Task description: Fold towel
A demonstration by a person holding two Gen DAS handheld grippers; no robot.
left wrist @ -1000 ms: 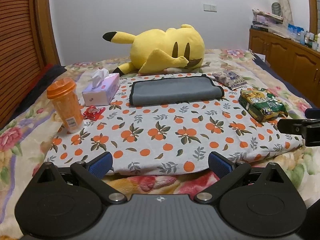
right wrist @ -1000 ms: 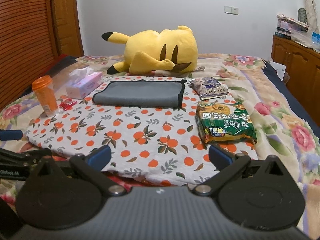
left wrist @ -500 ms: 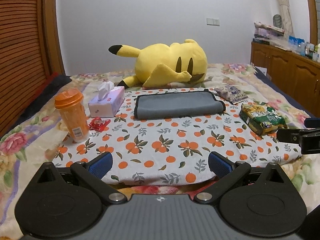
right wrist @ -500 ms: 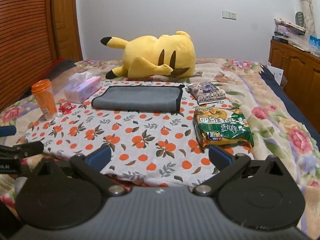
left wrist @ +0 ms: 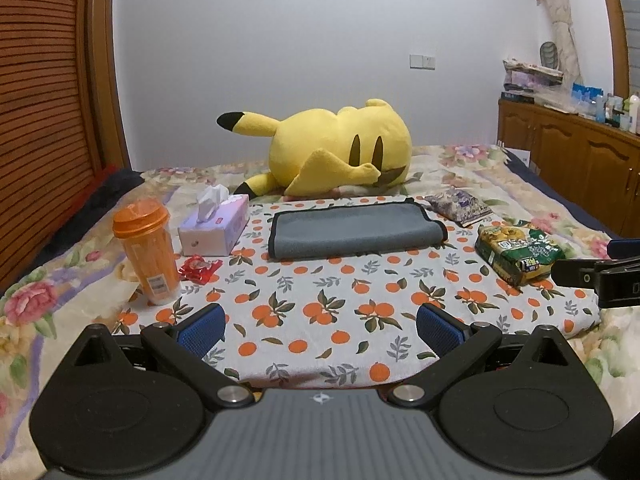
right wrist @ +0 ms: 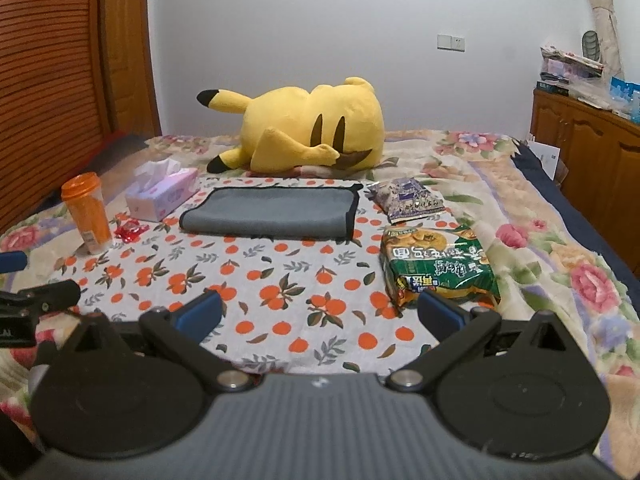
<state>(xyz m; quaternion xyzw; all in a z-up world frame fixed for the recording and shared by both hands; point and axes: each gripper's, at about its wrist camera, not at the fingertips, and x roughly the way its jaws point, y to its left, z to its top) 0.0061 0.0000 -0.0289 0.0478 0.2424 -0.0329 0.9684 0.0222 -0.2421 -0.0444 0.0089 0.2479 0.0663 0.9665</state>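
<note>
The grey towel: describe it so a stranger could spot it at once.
On the bed, an orange-print cloth lies in front of the yellow plush. The grey towel lies on that cloth's far part, between the tissue box and the snack packets. It is the only plain, flat, dark-edged fabric there.

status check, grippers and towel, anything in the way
Left gripper and right gripper both open, empty, short of the towel. Towel lies folded on the cloth. Noodle packet near right gripper, orange cup at left.
</note>
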